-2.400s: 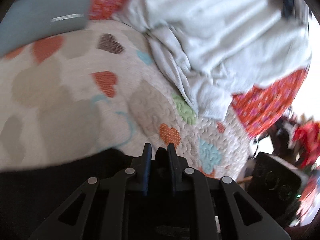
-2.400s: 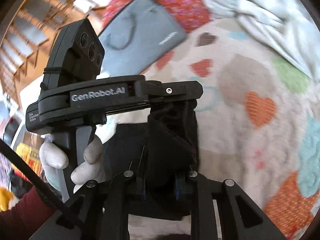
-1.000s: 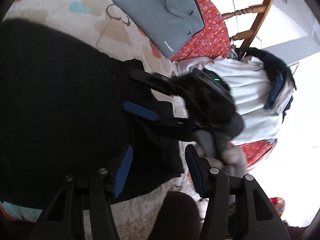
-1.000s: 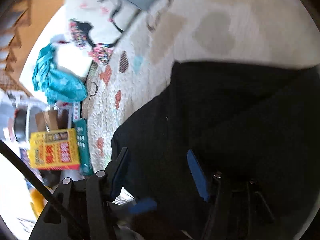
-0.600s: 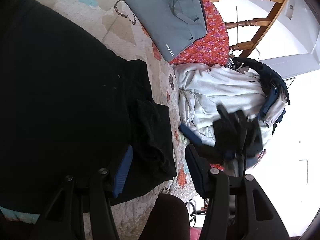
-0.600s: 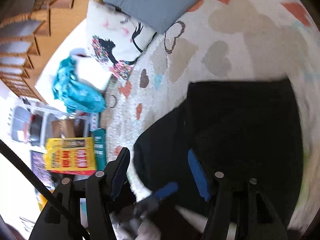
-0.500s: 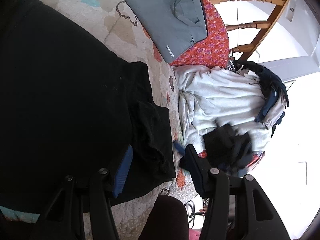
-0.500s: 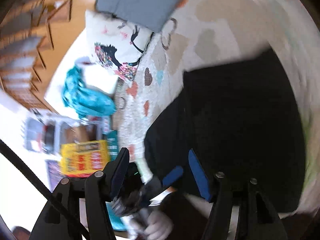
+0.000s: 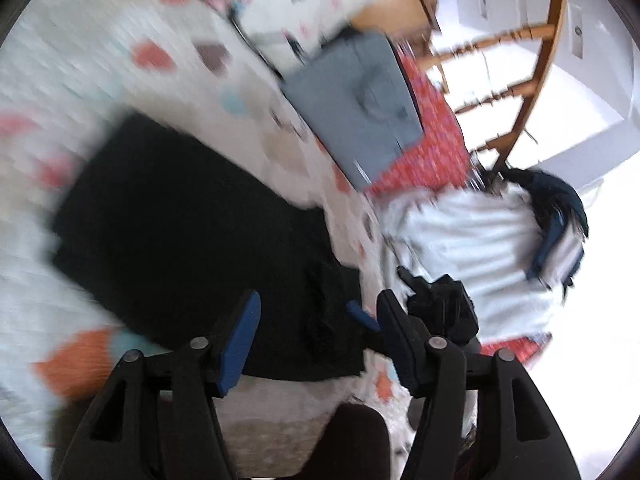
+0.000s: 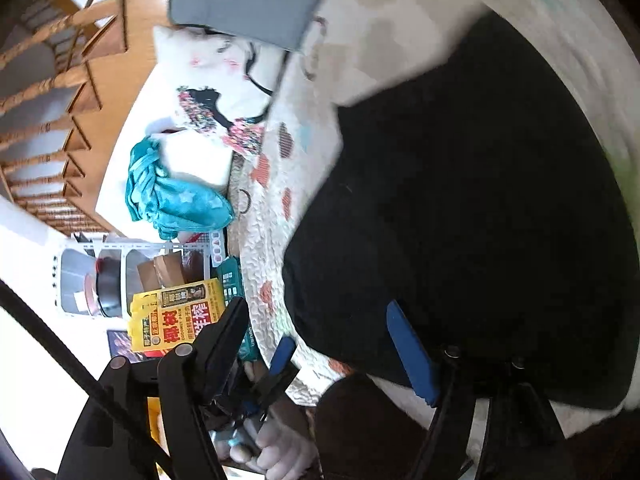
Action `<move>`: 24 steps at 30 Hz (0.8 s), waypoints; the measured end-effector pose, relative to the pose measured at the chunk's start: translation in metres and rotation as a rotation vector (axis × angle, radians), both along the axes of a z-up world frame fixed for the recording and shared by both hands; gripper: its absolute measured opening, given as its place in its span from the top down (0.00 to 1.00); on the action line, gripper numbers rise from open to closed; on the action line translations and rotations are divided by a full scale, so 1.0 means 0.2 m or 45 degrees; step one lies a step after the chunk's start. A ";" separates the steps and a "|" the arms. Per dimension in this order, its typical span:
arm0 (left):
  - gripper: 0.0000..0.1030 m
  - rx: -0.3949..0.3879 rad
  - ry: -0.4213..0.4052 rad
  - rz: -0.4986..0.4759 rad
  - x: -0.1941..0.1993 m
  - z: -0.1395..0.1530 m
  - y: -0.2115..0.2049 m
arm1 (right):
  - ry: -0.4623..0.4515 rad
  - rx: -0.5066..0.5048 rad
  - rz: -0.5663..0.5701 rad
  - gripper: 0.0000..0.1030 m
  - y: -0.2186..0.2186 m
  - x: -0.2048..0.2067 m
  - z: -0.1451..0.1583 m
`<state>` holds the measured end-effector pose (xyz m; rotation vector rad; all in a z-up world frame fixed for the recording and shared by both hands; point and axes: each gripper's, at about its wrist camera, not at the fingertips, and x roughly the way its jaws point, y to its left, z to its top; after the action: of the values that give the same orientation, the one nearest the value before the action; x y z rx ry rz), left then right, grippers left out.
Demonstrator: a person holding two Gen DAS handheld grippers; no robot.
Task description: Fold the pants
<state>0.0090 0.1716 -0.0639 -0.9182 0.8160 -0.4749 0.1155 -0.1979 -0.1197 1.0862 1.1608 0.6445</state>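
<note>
The left gripper (image 9: 318, 330) stands with its two blue-padded fingers (image 9: 239, 338) spread apart. Its jaws have just been opening, and the pads press on nothing. It points forward and somewhat downward.

The right gripper (image 10: 320, 344) also stands with its jaws wide apart, the blue pad of its right finger (image 10: 410, 354) facing inward. Its jaws have just been opening, and nothing is clamped between them. It points forward and somewhat downward.

In the right wrist view, a white-gloved hand (image 10: 280, 450) grips the handle of the left gripper, low and left of centre. A dark red sleeve (image 10: 362, 432) lies just beside that hand.
</note>
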 end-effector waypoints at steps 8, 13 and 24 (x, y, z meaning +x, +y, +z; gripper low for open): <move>0.39 0.063 0.015 0.206 -0.18 0.05 0.26 | 0.045 -0.026 -0.062 0.25 0.16 0.46 -0.08; 0.38 0.149 0.043 0.254 -0.19 0.02 0.34 | 0.174 -0.197 -0.130 0.33 0.17 0.69 -0.20; 0.38 0.103 0.062 0.240 -0.17 -0.03 0.37 | -0.047 -0.325 0.036 0.28 0.31 0.58 0.10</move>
<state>-0.0256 0.2463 -0.0691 -0.9245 0.7785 -0.2547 0.2307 -0.1368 -0.0994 0.8397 1.1925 0.5191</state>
